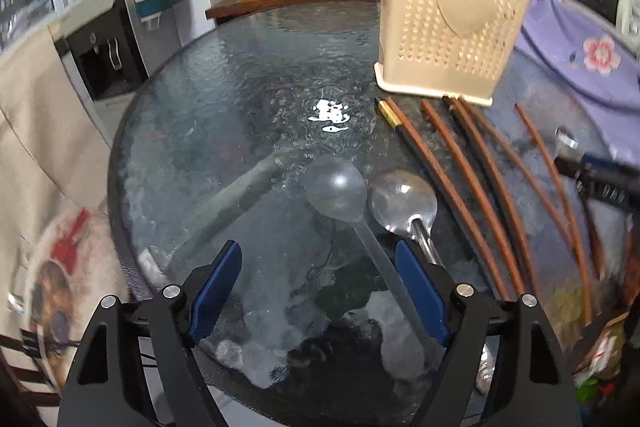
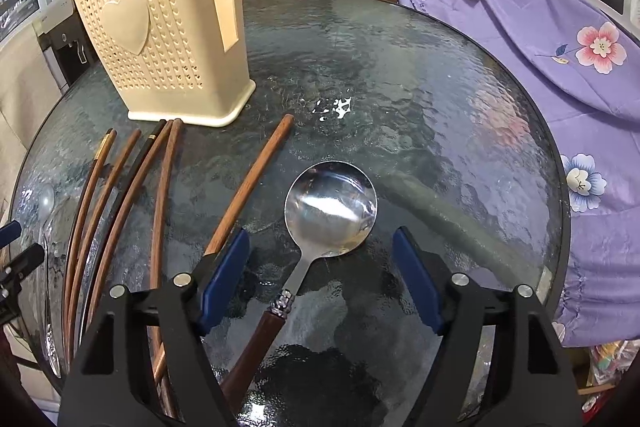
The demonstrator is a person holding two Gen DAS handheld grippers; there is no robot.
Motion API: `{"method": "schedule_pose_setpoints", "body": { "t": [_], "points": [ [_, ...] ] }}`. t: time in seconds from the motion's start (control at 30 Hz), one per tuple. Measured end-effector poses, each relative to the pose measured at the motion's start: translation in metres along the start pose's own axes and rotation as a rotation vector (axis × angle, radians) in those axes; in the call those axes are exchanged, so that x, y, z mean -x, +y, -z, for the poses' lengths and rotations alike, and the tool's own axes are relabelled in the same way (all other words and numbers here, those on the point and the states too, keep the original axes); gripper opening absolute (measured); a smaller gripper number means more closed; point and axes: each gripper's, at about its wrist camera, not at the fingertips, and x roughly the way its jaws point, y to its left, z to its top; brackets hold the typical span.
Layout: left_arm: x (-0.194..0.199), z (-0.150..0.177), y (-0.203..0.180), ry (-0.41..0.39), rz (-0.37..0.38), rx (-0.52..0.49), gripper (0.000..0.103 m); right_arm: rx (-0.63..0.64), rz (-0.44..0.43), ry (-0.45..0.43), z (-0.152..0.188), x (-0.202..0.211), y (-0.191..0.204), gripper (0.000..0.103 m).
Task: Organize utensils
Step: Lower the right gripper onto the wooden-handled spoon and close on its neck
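Steel round-bowled ladle with wooden handle (image 2: 320, 247) sits between our right gripper's (image 2: 320, 255) spread jaws; left gripper (image 1: 320, 271) also apart; next we close on the neck.

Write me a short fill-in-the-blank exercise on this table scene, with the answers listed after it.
1. The raised shape on the front of the beige utensil holder is a ____.
2. The big metal spoon lying between the right gripper fingers has a handle made of ____.
3. Both the right and the left gripper have their jaws ____.
4. The cloth draped over the far edge of the glass table is ____ with flowers.

Answers: heart; wood; open; purple
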Motion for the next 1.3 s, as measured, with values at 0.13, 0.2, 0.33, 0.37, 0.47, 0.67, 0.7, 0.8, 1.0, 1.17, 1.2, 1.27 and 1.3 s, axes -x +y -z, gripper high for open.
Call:
{"method": "schedule_pose_setpoints", "body": {
  "t": [0.13, 0.2, 0.33, 0.37, 0.47, 0.67, 0.7, 0.8, 1.0, 1.17, 1.2, 1.27, 1.3],
  "points": [
    [0.0, -0.014, 0.004, -0.017, -0.027, 0.03, 0.074, 0.005, -0.003, -0.001, 0.001, 0.001, 0.002, 0.07],
    [0.001, -0.015, 0.001, -0.019, -0.059, 0.005, 0.074, 0.005, -0.004, -0.006, 0.002, 0.002, 0.003, 0.068],
    [-0.001, -0.008, 0.007, 0.013, -0.024, 0.036, 0.074, 0.004, -0.002, -0.009, 0.002, 0.003, 0.003, 0.066],
    [-0.001, -0.007, 0.009, 0.011, -0.019, 0.042, 0.074, 0.004, -0.002, -0.008, 0.001, 0.002, 0.004, 0.066],
    [-0.001, -0.007, 0.006, 0.014, -0.028, 0.031, 0.074, 0.008, -0.006, -0.008, -0.001, 0.001, 0.006, 0.065],
    [0.002, -0.003, 0.003, 0.032, -0.01, 0.014, 0.074, 0.01, -0.009, -0.012, -0.002, 0.001, 0.006, 0.065],
    [0.001, -0.003, 0.003, 0.037, -0.002, 0.018, 0.073, 0.01, -0.008, -0.012, -0.002, 0.001, 0.006, 0.065],
    [-0.005, -0.005, 0.0, 0.046, -0.009, 0.004, 0.069, 0.012, -0.011, -0.012, -0.001, 0.001, 0.006, 0.065],
    [-0.018, -0.021, 0.006, 0.054, -0.019, 0.005, 0.068, 0.008, -0.011, -0.002, -0.002, 0.001, 0.006, 0.065],
    [-0.025, -0.029, -0.002, 0.051, -0.026, 0.006, 0.065, 0.005, -0.009, 0.001, -0.004, 0.001, 0.01, 0.06],
    [-0.026, -0.03, -0.004, 0.051, -0.025, 0.005, 0.065, 0.005, -0.008, 0.002, -0.005, 0.0, 0.011, 0.06],
    [-0.027, -0.032, -0.008, 0.048, -0.023, -0.001, 0.064, 0.004, -0.007, 0.002, -0.005, 0.0, 0.012, 0.059],
    [-0.028, -0.032, -0.01, 0.048, -0.023, -0.002, 0.063, 0.005, -0.007, 0.002, -0.006, 0.0, 0.013, 0.058]
  ]
}}
